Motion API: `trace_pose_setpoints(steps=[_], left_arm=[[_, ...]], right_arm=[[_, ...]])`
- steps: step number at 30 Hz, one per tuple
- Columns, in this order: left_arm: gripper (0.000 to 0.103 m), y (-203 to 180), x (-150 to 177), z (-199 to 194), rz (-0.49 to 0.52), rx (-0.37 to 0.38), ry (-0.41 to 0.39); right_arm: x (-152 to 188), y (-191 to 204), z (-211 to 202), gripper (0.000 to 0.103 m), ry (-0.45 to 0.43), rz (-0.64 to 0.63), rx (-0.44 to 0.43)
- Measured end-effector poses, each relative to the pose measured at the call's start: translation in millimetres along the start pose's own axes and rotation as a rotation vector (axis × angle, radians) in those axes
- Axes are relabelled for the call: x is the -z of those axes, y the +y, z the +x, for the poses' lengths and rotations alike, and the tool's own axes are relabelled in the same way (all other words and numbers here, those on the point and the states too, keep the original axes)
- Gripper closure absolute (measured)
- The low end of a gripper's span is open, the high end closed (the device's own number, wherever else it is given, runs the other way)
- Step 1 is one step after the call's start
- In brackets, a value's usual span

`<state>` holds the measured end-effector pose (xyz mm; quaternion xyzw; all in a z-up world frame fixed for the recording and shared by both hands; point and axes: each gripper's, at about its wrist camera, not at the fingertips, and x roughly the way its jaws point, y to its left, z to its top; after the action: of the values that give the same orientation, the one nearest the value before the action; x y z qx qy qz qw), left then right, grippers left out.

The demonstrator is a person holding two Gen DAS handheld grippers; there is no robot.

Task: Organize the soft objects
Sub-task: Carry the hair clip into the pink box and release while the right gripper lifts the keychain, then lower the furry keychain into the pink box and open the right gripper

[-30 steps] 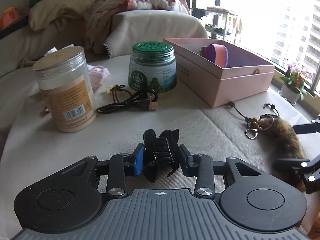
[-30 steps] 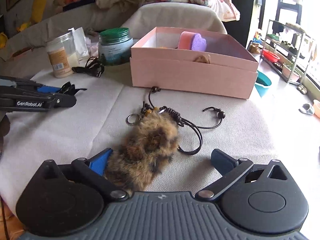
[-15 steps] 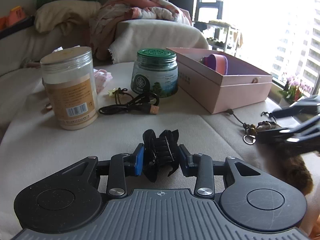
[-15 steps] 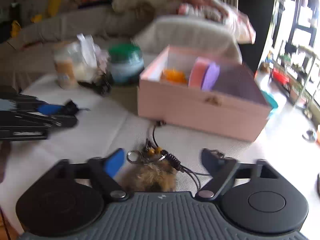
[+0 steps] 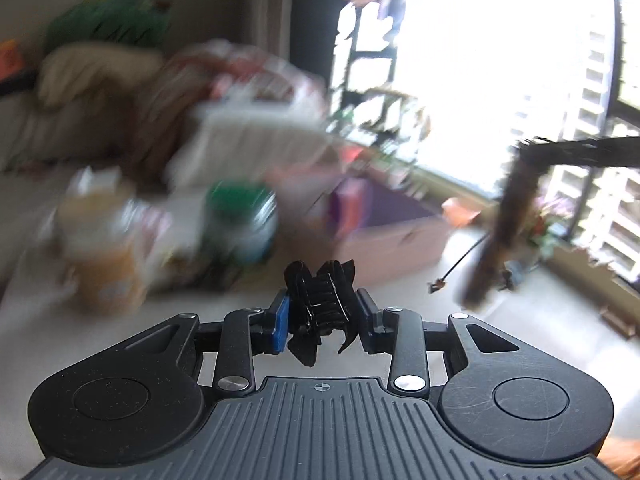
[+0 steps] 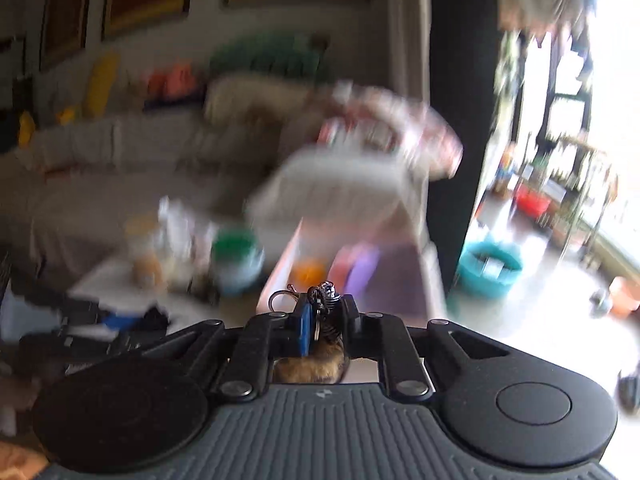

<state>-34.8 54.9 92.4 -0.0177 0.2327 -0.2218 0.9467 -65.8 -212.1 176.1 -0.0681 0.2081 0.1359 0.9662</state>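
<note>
A black claw hair clip (image 5: 320, 292) sits between the pads of my left gripper (image 5: 322, 314), whose jaws are closing on it, above the table. My right gripper (image 6: 323, 316) is closing too, pinched on the ring-and-cord end of a brown furry keychain (image 6: 308, 368). In the left wrist view the furry keychain (image 5: 500, 232) hangs straight down from the right gripper (image 5: 524, 148), clear of the table. The open pink box (image 6: 400, 280) lies ahead of both grippers, blurred, with pink, purple and orange pieces inside. The left gripper (image 6: 132, 320) shows at the left of the right wrist view.
A green-lidded jar (image 5: 240, 220) and an orange-labelled jar (image 5: 104, 256) stand left of the pink box (image 5: 392, 240). A sofa with pillows and blankets (image 6: 352, 184) lies behind the table. A teal basin (image 6: 490, 272) is on the floor near the window.
The right gripper has shut on the furry keychain and lifted it off the table, so it now hangs. The left gripper has risen with the hair clip. Both views tilt upward and blur.
</note>
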Motion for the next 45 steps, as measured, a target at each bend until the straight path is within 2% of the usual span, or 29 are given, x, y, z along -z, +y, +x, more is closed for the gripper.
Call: trace_pose_setpoints(steps=[3, 7, 10, 13, 14, 18, 19, 20, 21, 22, 25, 27, 31, 33, 34, 35, 36, 37, 40, 45], left_arm=[[0.065, -17, -47, -5, 0.042, 0.04, -0.08], [0.064, -22, -113, 32, 0.026, 0.038, -0.149], [0.063, -14, -142, 91, -0.049, 0.105, -0.071], [0.063, -2, -126, 168, -0.14, 0.125, 0.092], [0.063, 3, -115, 187, -0.172, 0.122, 0.122], [0.063, 17, -87, 214, -0.226, 0.141, 0.15], [0.063, 17, -84, 217, -0.215, 0.138, 0.179], [0.063, 20, -82, 216, -0.203, 0.128, 0.192], [0.063, 22, -80, 209, -0.194, 0.116, 0.179], [0.063, 23, -79, 203, -0.187, 0.111, 0.155], [0.063, 23, -76, 167, -0.184, 0.141, 0.111], [0.063, 22, -66, 145, -0.189, 0.182, 0.108], [0.063, 15, -34, 116, -0.2, 0.241, 0.14], [0.063, 13, -21, 105, -0.205, 0.241, 0.149], [0.063, 13, -16, 98, -0.205, 0.236, 0.15], [0.063, 14, -13, 92, -0.203, 0.229, 0.148], [0.063, 15, -11, 85, -0.199, 0.221, 0.145], [0.063, 17, -10, 76, -0.194, 0.211, 0.138], [0.063, 26, -10, 53, -0.198, 0.161, 0.104], [0.063, 47, -11, 21, -0.26, 0.096, 0.03]], right_arm=[[-30, -16, -31, 0.089, -0.107, 0.001, 0.023], [-52, -34, -49, 0.091, -0.198, 0.011, 0.053], [-60, -44, -46, 0.091, -0.213, 0.025, 0.067], [-67, -52, -36, 0.092, -0.206, 0.034, 0.074], [-70, -56, -31, 0.092, -0.197, 0.035, 0.072], [-60, -67, 3, 0.09, -0.077, 0.024, -0.004], [-50, -70, 12, 0.084, -0.041, 0.024, -0.014], [-36, -73, 21, 0.065, 0.001, 0.022, -0.018], [-23, -76, 31, 0.052, 0.044, 0.031, -0.015], [-7, -79, 38, 0.034, 0.079, 0.054, -0.009], [39, -88, 50, 0.033, 0.19, 0.13, -0.024], [65, -87, 49, 0.033, 0.258, 0.152, -0.048], [108, -73, 47, 0.032, 0.362, 0.071, -0.039], [124, -68, 59, 0.036, 0.42, 0.046, -0.007], [129, -67, 65, 0.062, 0.446, 0.041, 0.025], [131, -67, 69, 0.094, 0.472, 0.046, 0.036], [128, -66, 72, 0.093, 0.496, 0.058, 0.03], [121, -65, 70, 0.093, 0.482, 0.069, 0.024], [74, -53, 43, 0.093, 0.34, 0.045, 0.008], [-41, -39, -1, 0.093, 0.059, 0.012, 0.053]])
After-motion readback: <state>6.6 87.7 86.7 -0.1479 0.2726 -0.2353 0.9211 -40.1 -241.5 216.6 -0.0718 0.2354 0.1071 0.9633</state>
